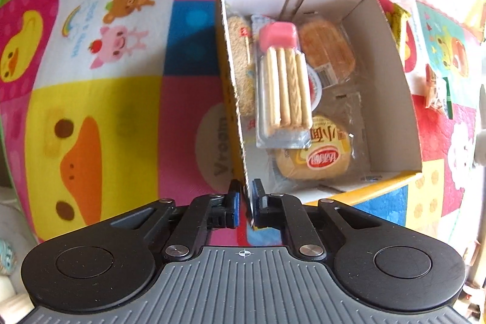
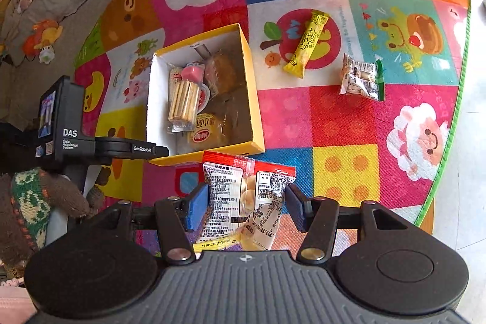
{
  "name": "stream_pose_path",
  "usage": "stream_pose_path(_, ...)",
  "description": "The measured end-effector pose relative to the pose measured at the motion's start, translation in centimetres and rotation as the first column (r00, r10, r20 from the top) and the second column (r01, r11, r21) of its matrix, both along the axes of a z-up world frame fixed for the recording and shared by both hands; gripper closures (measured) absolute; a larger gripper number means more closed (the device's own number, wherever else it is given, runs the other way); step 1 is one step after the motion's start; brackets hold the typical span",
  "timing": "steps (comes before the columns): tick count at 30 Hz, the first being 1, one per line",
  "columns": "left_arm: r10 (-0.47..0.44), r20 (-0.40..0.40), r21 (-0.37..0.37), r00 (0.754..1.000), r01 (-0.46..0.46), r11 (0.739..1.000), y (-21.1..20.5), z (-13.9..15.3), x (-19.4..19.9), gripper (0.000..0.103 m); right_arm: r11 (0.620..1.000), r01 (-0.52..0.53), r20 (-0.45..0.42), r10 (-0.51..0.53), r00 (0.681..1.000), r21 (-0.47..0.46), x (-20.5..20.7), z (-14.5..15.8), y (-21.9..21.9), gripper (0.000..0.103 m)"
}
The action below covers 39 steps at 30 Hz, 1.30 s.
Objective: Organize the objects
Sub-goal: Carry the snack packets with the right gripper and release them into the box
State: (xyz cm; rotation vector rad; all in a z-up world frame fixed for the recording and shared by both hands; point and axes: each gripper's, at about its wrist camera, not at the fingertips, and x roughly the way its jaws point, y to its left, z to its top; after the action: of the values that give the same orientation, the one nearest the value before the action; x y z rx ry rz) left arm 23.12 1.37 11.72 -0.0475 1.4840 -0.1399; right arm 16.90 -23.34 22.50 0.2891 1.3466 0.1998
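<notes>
A yellow cardboard box (image 1: 391, 56) with white inner walls stands on the play mat and holds several wrapped snacks. On top of them lies a clear pack of biscuit sticks with a pink dip cup (image 1: 282, 87). My left gripper (image 1: 245, 187) points down and is shut on the box's near wall by the corner. My right gripper (image 2: 246, 207) hovers above the mat just in front of the box (image 2: 252, 99). It is shut on a clear snack packet with a red top and small round biscuits (image 2: 243, 196).
A yellow snack bar (image 2: 306, 43) and a clear packet with a green edge (image 2: 361, 76) lie on the colourful play mat (image 2: 343, 123), right of the box. A hand in a knitted glove (image 2: 60, 196) holds the left tool. The mat's green edge (image 2: 449, 135) meets bare floor.
</notes>
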Motion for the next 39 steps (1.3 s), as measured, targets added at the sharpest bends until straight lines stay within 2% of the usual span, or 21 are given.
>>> stream_pose_path(5,0.008,0.023,-0.021,1.0,-0.007,1.0,0.4,-0.2,0.0,0.094,0.999,0.031,-0.007,-0.031,1.0,-0.025,-1.6,1.1,0.0,0.048)
stream_pose_path(12,0.002,0.045,-0.036,0.999,-0.001,0.999,0.6,-0.4,-0.3,0.094,0.998,0.048,-0.076,-0.052,0.996,-0.049,-3.5,1.7,0.7,0.048)
stream_pose_path(21,-0.009,0.078,-0.063,0.997,0.014,0.998,1.0,-0.4,-0.9,0.093,0.997,-0.018,0.048,0.022,0.999,-0.077,-3.5,8.8,3.2,0.048)
stream_pose_path(25,-0.019,0.076,-0.066,0.997,0.024,0.998,1.1,-0.4,-0.9,0.093,0.997,-0.027,0.083,0.033,0.996,-0.072,-3.2,10.7,4.7,0.048)
stream_pose_path(30,-0.035,0.074,-0.076,0.997,0.041,0.996,1.2,-0.5,-0.7,0.093,0.996,-0.032,0.094,0.04,0.995,-0.081,-3.1,11.0,6.6,0.048)
stream_pose_path(35,-0.047,0.078,-0.088,0.996,0.053,0.995,1.4,-0.5,-0.6,0.092,0.995,0.022,0.087,-0.014,0.996,-0.093,-2.2,10.3,7.0,0.048)
stream_pose_path(39,-0.051,0.083,-0.091,0.995,0.059,0.994,1.5,-0.5,-0.6,0.092,0.995,0.054,0.14,-0.042,0.989,-0.083,-0.2,11.1,7.3,0.048)
